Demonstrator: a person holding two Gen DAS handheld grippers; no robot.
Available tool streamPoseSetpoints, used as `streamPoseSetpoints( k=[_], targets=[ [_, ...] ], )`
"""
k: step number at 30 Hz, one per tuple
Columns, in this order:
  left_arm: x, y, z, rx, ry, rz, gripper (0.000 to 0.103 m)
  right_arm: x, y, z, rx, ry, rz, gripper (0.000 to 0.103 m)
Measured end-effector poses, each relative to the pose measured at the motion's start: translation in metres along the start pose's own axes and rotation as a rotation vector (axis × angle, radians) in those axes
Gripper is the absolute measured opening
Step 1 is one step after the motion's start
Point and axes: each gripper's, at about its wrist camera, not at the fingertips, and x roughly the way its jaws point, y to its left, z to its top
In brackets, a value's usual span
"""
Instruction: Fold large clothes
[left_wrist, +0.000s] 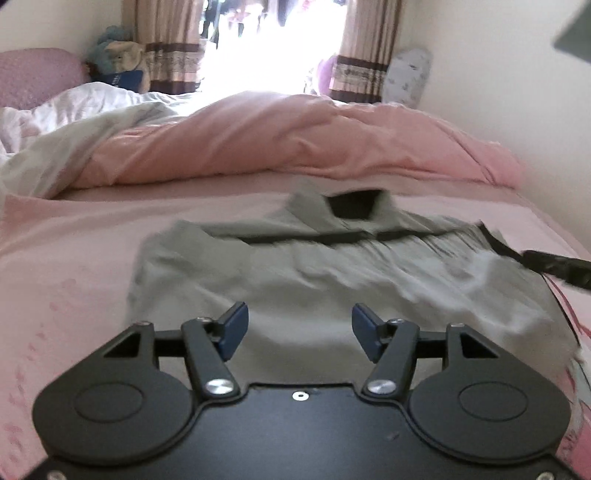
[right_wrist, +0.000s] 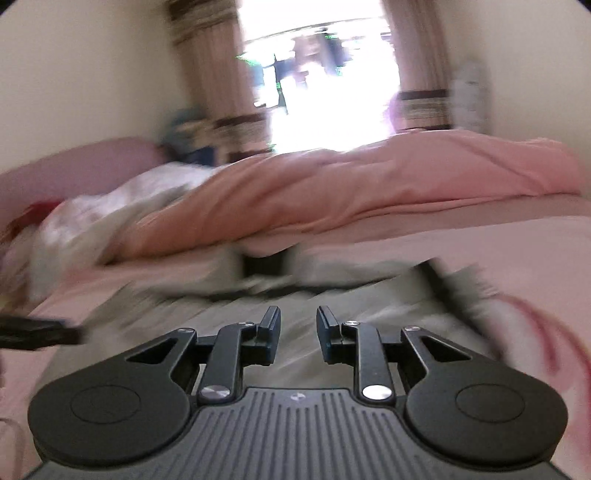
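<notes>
A grey collared garment (left_wrist: 295, 273) with black trim lies partly folded on the pink bed sheet (left_wrist: 74, 266), collar at the far end. My left gripper (left_wrist: 300, 325) is open and empty, hovering over the garment's near edge. The right gripper shows in the left wrist view as a dark shape (left_wrist: 557, 267) at the garment's right side. In the blurred right wrist view my right gripper (right_wrist: 298, 334) is open with a narrow gap, empty, above the grey garment (right_wrist: 229, 306).
A bunched pink duvet (left_wrist: 295, 144) and a white quilt (left_wrist: 55, 118) lie across the far half of the bed. Behind them are curtains, a bright window (left_wrist: 273, 44) and a soft toy (left_wrist: 118, 59). A wall runs along the right side.
</notes>
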Motion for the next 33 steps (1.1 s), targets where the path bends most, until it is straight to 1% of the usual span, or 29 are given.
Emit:
streamPoseSetpoints(
  k=[2, 5, 6, 8, 9, 10, 11, 13, 15, 17, 18, 20, 22, 25, 28, 30, 31, 33],
  targets=[
    [-0.001, -0.016, -0.013, 0.0, 0.014, -0.009, 0.063, -0.001, 0.021, -0.014, -0.034, 0.022, 0.009, 0.026],
    [0.009, -0.03, -0.031, -0.019, 0.076, -0.03, 0.063, 0.008, 0.04, -0.035, -0.072, 0.076, -0.002, 0.024],
    [0.016, -0.033, -0.037, -0.021, 0.1, -0.026, 0.063, 0.015, 0.04, -0.042, -0.07, 0.101, -0.022, 0.023],
    [0.029, -0.039, -0.047, -0.005, 0.131, 0.01, 0.063, 0.025, 0.036, -0.053, -0.06, 0.142, -0.062, 0.02],
    [0.036, -0.04, -0.053, 0.01, 0.136, 0.027, 0.065, 0.031, 0.033, -0.059, -0.058, 0.157, -0.072, 0.015],
    [0.039, -0.039, -0.06, 0.031, 0.135, 0.034, 0.066, 0.036, 0.029, -0.065, -0.046, 0.158, -0.069, 0.012],
    [0.041, -0.04, -0.064, 0.046, 0.129, 0.038, 0.067, 0.035, 0.026, -0.069, -0.031, 0.141, -0.059, 0.012],
    [0.036, -0.041, -0.068, 0.045, 0.108, 0.041, 0.068, 0.031, 0.024, -0.072, -0.027, 0.126, -0.05, 0.011],
    [0.034, -0.041, -0.067, 0.047, 0.111, 0.043, 0.068, 0.029, 0.025, -0.069, -0.02, 0.129, -0.051, 0.012],
    [0.025, -0.039, -0.064, 0.035, 0.122, 0.047, 0.067, 0.023, 0.026, -0.065, 0.002, 0.134, -0.059, 0.014],
    [0.023, -0.036, -0.06, 0.023, 0.129, 0.051, 0.066, 0.017, 0.024, -0.062, 0.018, 0.121, -0.065, 0.017],
    [0.013, -0.028, -0.056, -0.005, 0.119, 0.065, 0.066, 0.001, 0.019, -0.057, 0.024, 0.083, -0.076, 0.019],
    [-0.003, -0.018, -0.057, -0.01, 0.099, 0.096, 0.066, -0.009, 0.012, -0.056, 0.018, 0.077, -0.099, 0.019],
    [-0.019, -0.001, -0.063, -0.008, 0.09, 0.15, 0.066, -0.017, -0.001, -0.06, 0.008, 0.097, -0.144, 0.02],
    [-0.017, 0.013, -0.073, -0.025, 0.123, 0.187, 0.066, -0.011, -0.013, -0.07, 0.024, 0.135, -0.176, 0.019],
    [-0.014, 0.019, -0.081, -0.022, 0.12, 0.187, 0.066, -0.007, -0.021, -0.078, 0.048, 0.135, -0.174, 0.017],
    [-0.012, 0.02, -0.084, -0.019, 0.111, 0.192, 0.068, -0.005, -0.025, -0.083, 0.059, 0.124, -0.172, 0.012],
    [-0.008, 0.02, -0.091, -0.011, 0.1, 0.197, 0.069, -0.005, -0.031, -0.09, 0.084, 0.096, -0.168, 0.007]
  ],
)
